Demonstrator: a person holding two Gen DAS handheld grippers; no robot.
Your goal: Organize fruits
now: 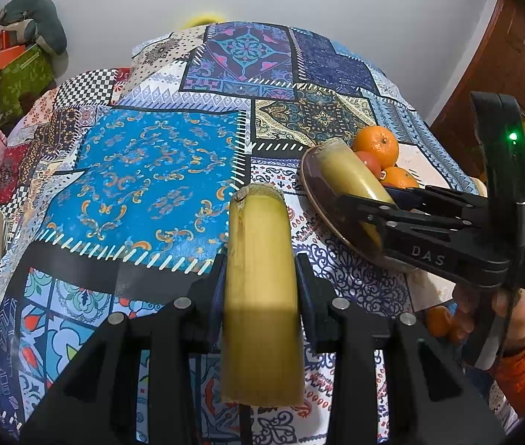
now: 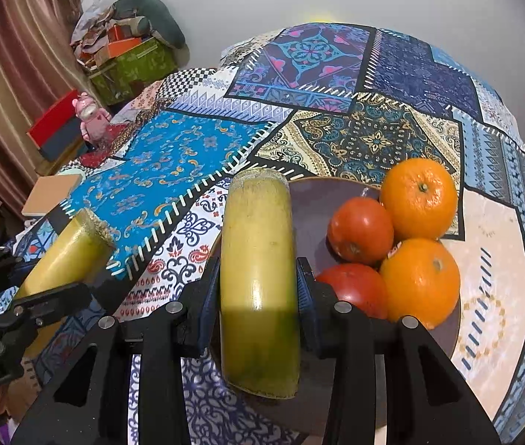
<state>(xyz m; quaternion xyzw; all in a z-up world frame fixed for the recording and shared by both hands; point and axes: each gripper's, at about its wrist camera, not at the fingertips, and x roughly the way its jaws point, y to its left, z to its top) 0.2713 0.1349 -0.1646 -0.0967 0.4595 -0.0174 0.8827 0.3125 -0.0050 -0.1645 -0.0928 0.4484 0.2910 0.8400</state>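
Each gripper clamps a yellow-green cane piece: left gripper point(image 1: 260, 278) over the surface point(image 1: 143, 170), right gripper point(image 2: 258, 282) above the plate point(image 2: 310, 200).

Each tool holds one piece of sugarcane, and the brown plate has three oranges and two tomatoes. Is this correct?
Not quite: the brown plate holds two oranges, not three, as the right wrist view shows. Two tomatoes and both sugarcane grips are correct.

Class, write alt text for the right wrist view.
The right gripper clamps a yellow-green cane piece over a brown plate holding two oranges and two tomatoes; the left gripper holds another piece.
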